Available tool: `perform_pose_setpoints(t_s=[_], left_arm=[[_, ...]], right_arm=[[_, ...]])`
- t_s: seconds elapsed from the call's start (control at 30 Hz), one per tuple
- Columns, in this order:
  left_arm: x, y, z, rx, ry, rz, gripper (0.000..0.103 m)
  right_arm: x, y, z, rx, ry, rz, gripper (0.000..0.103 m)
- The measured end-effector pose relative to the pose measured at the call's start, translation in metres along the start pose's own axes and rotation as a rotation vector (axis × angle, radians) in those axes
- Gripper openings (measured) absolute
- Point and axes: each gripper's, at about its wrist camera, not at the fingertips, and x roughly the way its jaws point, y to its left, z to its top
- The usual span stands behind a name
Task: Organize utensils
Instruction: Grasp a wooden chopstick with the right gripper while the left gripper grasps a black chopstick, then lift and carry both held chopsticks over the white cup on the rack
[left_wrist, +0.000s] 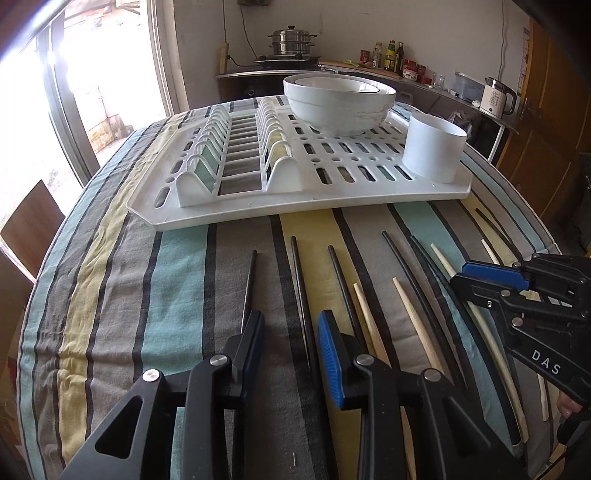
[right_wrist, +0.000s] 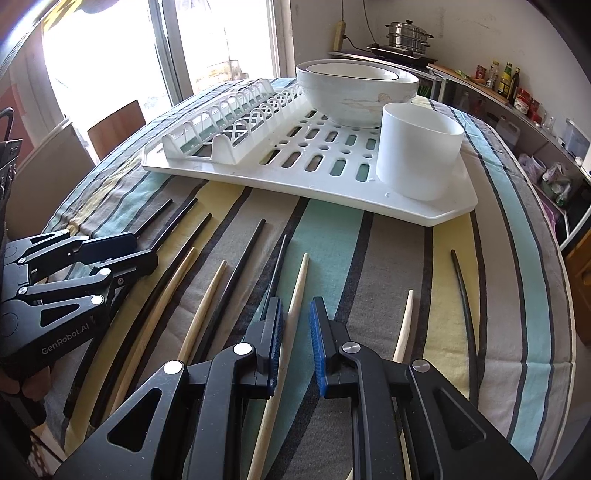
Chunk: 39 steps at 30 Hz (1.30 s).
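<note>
Several black and pale wooden chopsticks lie side by side on the striped tablecloth (left_wrist: 177, 280). My left gripper (left_wrist: 291, 332) is open, low over the cloth, with a black chopstick (left_wrist: 300, 288) between its jaws. It also shows at the left of the right wrist view (right_wrist: 144, 247). My right gripper (right_wrist: 295, 314) is open, its jaws on either side of a wooden chopstick (right_wrist: 297, 291). In the left wrist view it shows at the right (left_wrist: 491, 280). A white utensil cup (left_wrist: 432, 147) stands on the near right corner of the white dish rack (left_wrist: 258, 206).
Stacked white bowls (left_wrist: 338, 101) sit at the back of the rack. The cup (right_wrist: 419, 151) and rack (right_wrist: 314, 195) lie just beyond the chopsticks. A wooden chair (left_wrist: 31, 225) stands left of the table. A counter with a pot, bottles and a kettle (left_wrist: 496, 98) runs behind.
</note>
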Motion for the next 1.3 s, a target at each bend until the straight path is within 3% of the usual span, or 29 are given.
perform_pose_setpoints(t_s=[0.2, 0.23, 0.27, 0.4, 0.6, 0.9, 1.3], left_arm=[[0.003, -0.007, 0.006, 0.053, 0.02, -0.013, 0.021], [0.004, -0.007, 0.006, 0.054, 0.022, -0.014, 0.02], [0.004, -0.008, 0.006, 0.053, 0.022, -0.015, 0.018], [0.004, -0.012, 0.005, 0.064, 0.017, -0.007, 0.006], [0.001, -0.011, 0.007, 0.051, 0.014, -0.031, 0.005], [-0.04, -0.002, 0.018, 0.023, -0.088, -0.08, 0.005], [-0.124, 0.016, 0.033, -0.007, -0.276, -0.115, 0.005]], right_arm=[[0.003, 0.002, 0.006, -0.012, 0.015, -0.013, 0.015], [0.003, 0.002, 0.006, -0.01, 0.015, -0.007, 0.011], [0.003, 0.002, 0.005, -0.007, 0.014, -0.003, 0.007], [0.002, 0.001, 0.004, 0.003, 0.008, 0.003, 0.006], [-0.008, -0.001, 0.002, 0.018, -0.024, 0.023, 0.006], [-0.043, -0.006, 0.008, 0.04, -0.13, 0.05, 0.006], [-0.113, -0.012, 0.018, 0.061, -0.325, 0.054, 0.006]])
